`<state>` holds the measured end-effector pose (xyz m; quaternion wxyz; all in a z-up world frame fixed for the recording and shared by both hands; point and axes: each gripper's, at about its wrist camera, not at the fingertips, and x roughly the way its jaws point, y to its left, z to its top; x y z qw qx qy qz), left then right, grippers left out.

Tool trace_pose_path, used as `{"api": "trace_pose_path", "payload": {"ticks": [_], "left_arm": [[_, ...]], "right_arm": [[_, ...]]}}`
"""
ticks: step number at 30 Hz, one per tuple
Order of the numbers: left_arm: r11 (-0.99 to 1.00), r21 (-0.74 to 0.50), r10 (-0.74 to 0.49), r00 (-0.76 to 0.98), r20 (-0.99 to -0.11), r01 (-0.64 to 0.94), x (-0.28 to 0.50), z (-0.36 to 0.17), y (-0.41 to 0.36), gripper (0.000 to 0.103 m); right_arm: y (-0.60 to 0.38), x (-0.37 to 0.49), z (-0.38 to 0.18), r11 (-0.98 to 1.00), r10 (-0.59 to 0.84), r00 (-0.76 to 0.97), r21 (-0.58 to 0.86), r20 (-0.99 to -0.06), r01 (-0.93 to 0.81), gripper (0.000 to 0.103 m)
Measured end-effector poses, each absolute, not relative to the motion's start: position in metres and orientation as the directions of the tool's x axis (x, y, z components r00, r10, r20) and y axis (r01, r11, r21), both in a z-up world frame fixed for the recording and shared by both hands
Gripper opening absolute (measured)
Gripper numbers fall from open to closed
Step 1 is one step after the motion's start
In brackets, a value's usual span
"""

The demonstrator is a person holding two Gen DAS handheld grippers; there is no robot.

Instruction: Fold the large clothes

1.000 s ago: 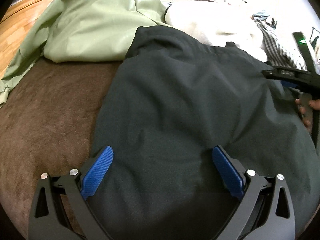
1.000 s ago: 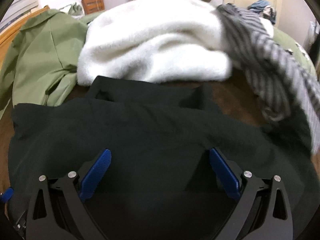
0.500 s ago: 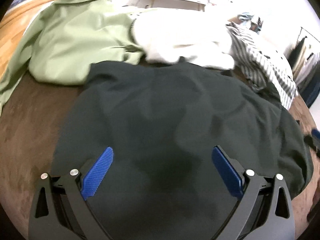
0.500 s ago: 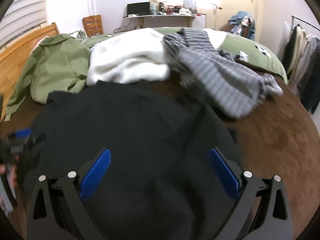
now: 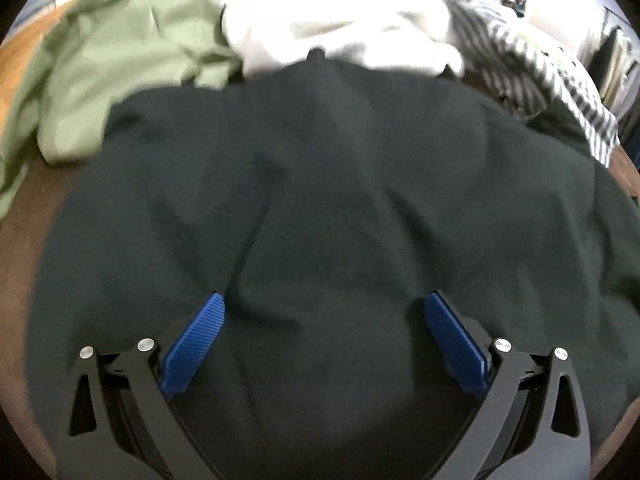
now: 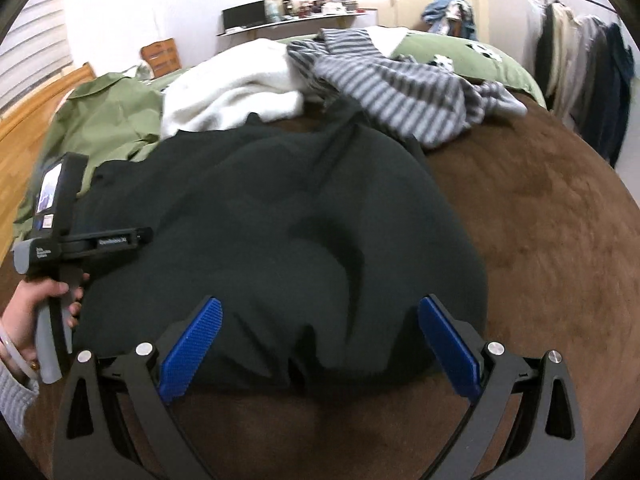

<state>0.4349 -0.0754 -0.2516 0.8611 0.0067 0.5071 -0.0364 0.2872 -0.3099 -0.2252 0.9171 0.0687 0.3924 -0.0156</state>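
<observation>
Both grippers pulled back from the dark garment | left gripper and right gripper jaws open, empty | fold released; next grasp pending.

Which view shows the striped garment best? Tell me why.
Right wrist view: the grey striped garment lies sharp and nearly whole, draped beyond the dark garment. The left wrist view catches only a blurred strip of it at the upper right edge.
</observation>
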Motion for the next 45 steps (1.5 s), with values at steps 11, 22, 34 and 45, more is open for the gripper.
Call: {"api": "trace_pose_path", "payload": {"ticks": [11,22,34,45], "left_arm": [[0.996,-0.036,-0.072,0.483,-0.872,0.084,0.438,-0.26,-0.073,0.098],[0.995,-0.055,-0.086,0.487,-0.869,0.078,0.439,-0.261,-0.071,0.098],[0.995,-0.065,-0.097,0.513,-0.853,0.08,0.435,-0.26,-0.068,0.098],[0.995,-0.065,-0.096,0.516,-0.851,0.079,0.434,-0.259,-0.068,0.098]], "right_arm": [[-0.31,0.26,-0.224,0.973,0.031,0.731,0.187,-0.681,0.133,0.097],[-0.362,0.231,-0.275,0.755,0.233,0.745,0.599,-0.625,0.266,0.097],[-0.372,0.295,-0.282,0.456,0.307,0.851,0.851,-0.426,0.262,0.099],[-0.372,0.296,-0.307,0.411,0.199,0.856,0.834,-0.478,0.37,0.034]]}}
